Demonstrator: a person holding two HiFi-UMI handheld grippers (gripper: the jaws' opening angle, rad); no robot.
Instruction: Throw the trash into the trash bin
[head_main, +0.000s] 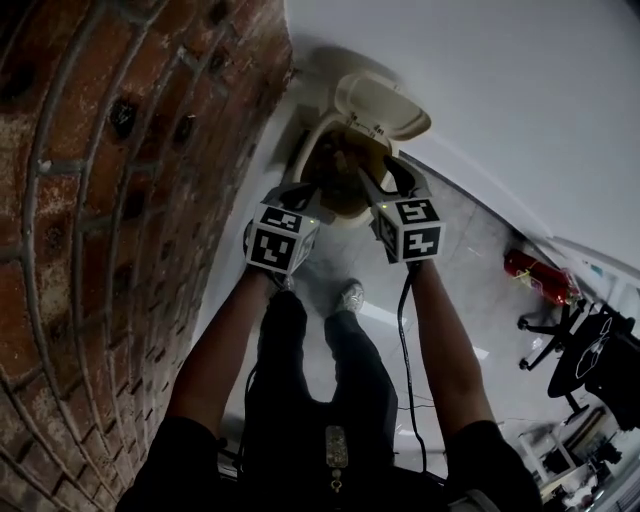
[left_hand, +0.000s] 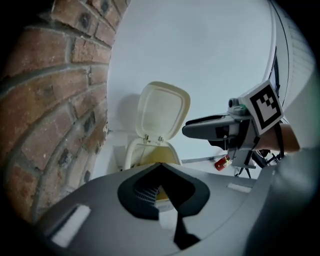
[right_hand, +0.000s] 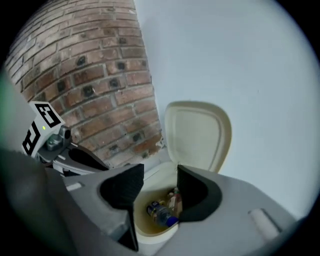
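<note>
A cream trash bin (head_main: 322, 140) stands on the floor against the white wall, its lid (head_main: 380, 105) tipped back open. Both grippers hang just above its mouth. My right gripper (right_hand: 160, 182) is open, with nothing between its pads. Through the gap I see trash lying at the bottom of the bin (right_hand: 150, 235), among it a plastic bottle (right_hand: 162, 215) with a blue label. My left gripper (left_hand: 160, 167) has its jaw tips together and holds nothing that I can see. In the head view the left gripper (head_main: 300, 190) is beside the right gripper (head_main: 385, 178), over the bin's near rim.
A curved brick column (head_main: 100, 200) rises close on the left of the bin. The person's legs and shoes (head_main: 350, 297) stand right before it. A red fire extinguisher (head_main: 535, 275) lies on the floor to the right, with a black office chair (head_main: 580, 350) further off.
</note>
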